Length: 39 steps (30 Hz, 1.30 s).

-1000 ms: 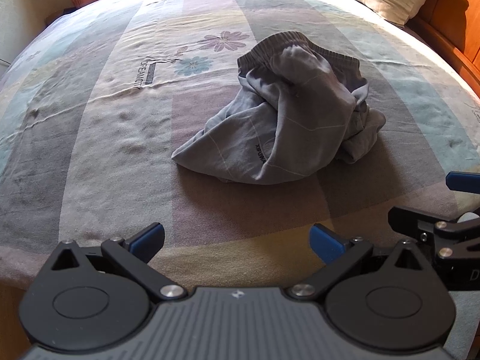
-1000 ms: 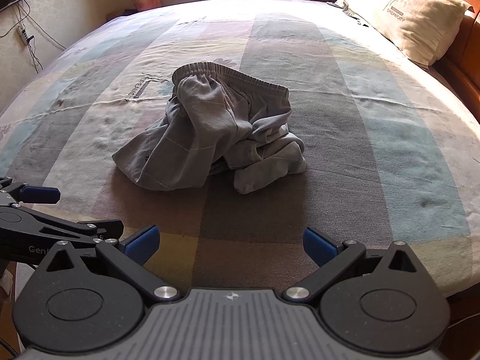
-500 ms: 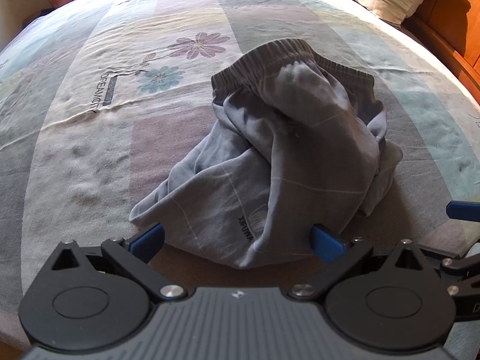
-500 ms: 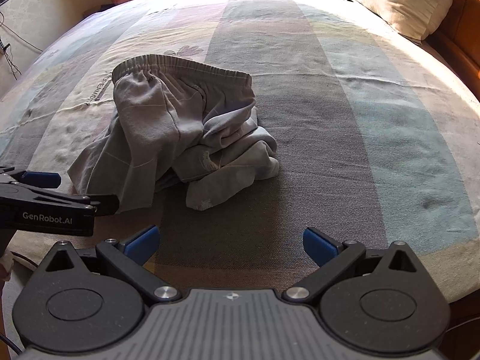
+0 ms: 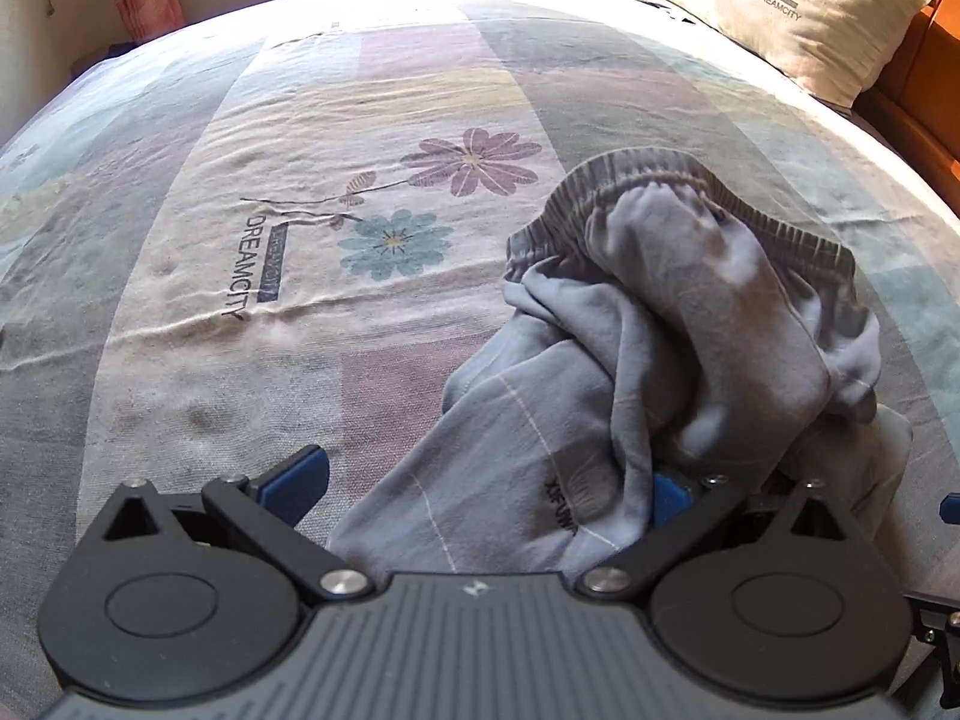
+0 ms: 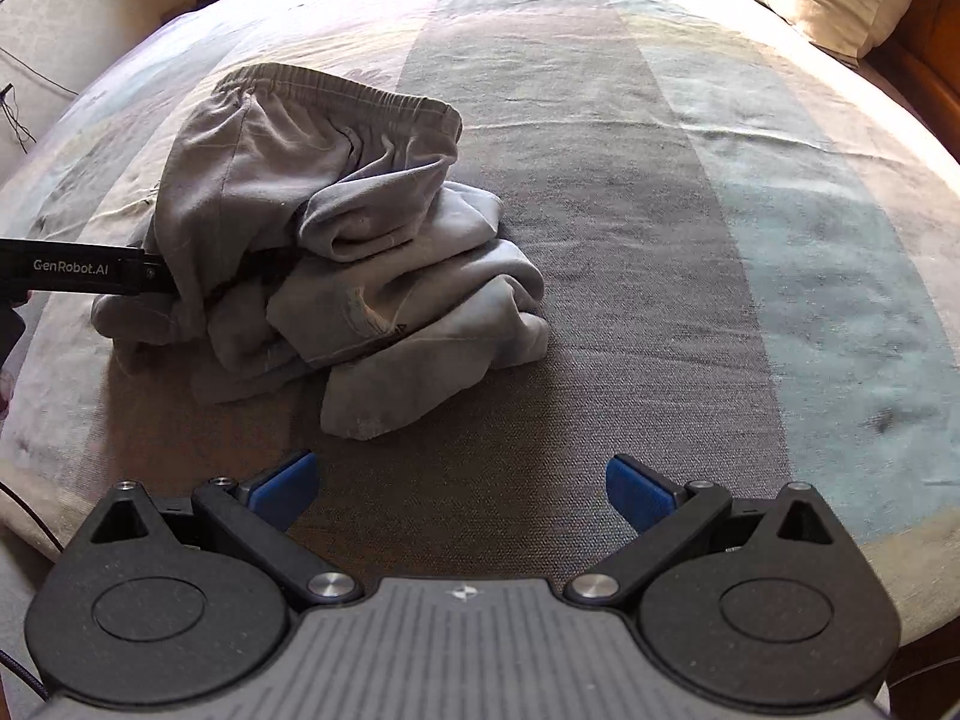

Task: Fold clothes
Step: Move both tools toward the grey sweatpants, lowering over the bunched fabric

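1. The grey trousers (image 5: 660,360) lie crumpled on the bed (image 5: 360,312)
2. The left tool (image 5: 480,483) is spread wide, fabric between its fingers, one pad half buried
3. The right tool (image 6: 462,489) gapes wide over bare sheet, just short of the heap
4. Only the left view shows the flower print (image 5: 471,159); only the right view shows the left tool's arm (image 6: 78,276) entering the pile

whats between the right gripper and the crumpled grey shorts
Nothing but bare bedsheet. In the right wrist view the open right gripper sits short of the grey shorts, with only a strip of dark sheet before the nearest fold.
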Available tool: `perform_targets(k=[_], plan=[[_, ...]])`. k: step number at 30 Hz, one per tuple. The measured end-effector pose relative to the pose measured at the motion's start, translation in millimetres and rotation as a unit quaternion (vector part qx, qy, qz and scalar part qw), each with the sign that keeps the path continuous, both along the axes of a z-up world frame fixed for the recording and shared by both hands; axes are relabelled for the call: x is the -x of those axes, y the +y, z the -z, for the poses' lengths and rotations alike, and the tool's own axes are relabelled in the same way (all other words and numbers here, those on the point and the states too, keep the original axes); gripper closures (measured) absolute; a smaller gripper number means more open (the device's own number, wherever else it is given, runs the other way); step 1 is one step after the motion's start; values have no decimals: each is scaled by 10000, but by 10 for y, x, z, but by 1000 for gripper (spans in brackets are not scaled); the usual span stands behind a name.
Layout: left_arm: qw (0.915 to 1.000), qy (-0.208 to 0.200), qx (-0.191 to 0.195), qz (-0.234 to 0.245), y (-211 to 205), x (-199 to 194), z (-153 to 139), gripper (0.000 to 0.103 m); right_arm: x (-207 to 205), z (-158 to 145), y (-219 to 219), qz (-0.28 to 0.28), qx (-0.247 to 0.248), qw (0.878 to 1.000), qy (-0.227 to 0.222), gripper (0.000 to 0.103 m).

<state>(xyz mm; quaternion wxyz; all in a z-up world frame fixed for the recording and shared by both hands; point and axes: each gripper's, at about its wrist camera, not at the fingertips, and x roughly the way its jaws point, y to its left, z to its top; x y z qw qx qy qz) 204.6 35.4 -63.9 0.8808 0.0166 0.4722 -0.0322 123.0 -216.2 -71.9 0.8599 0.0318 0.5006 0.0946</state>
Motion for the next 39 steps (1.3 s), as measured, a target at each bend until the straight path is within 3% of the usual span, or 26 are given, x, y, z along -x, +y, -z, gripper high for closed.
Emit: perform_targets(k=[4, 6, 9, 14, 18, 23, 27, 30, 35, 39], plan=[[9982, 251, 279, 476, -46, -28, 218, 0, -57, 53, 96, -249, -27, 9996, -95, 0], [9966, 327, 613, 435, 11, -30, 306, 0, -71, 130, 134, -323, -47, 9994, -57, 0], [9958, 128, 716, 553, 63, 13, 341, 0, -66, 260, 151, -379, -29, 9993, 35, 0], [9965, 186, 626, 517, 36, 22, 290, 0, 26, 359, 207, -600, 320, 9973, -279, 0], [9971, -137, 261, 696, -36, 177, 67, 1, 123, 432, 221, -718, 484, 9942, -634, 0], [9915, -331, 452, 1173, -115, 405, -116, 1, 146, 419, 183, -831, 448, 9929, -726, 0], [9898, -303, -176, 1379, -246, 325, 44, 1, 119, 325, 160, -931, 367, 9940, -450, 0], [9915, -488, -660, 1013, -141, 195, 22, 0, 186, 167, 44, -863, -62, 9950, -503, 0], [9941, -852, -598, 304, 222, 86, -250, 1, 189, -78, -63, -858, -260, 9915, -939, 0], [9952, -885, -351, 222, 304, 200, -332, 1, 34, -169, -32, -955, -444, 9871, -1205, 0]])
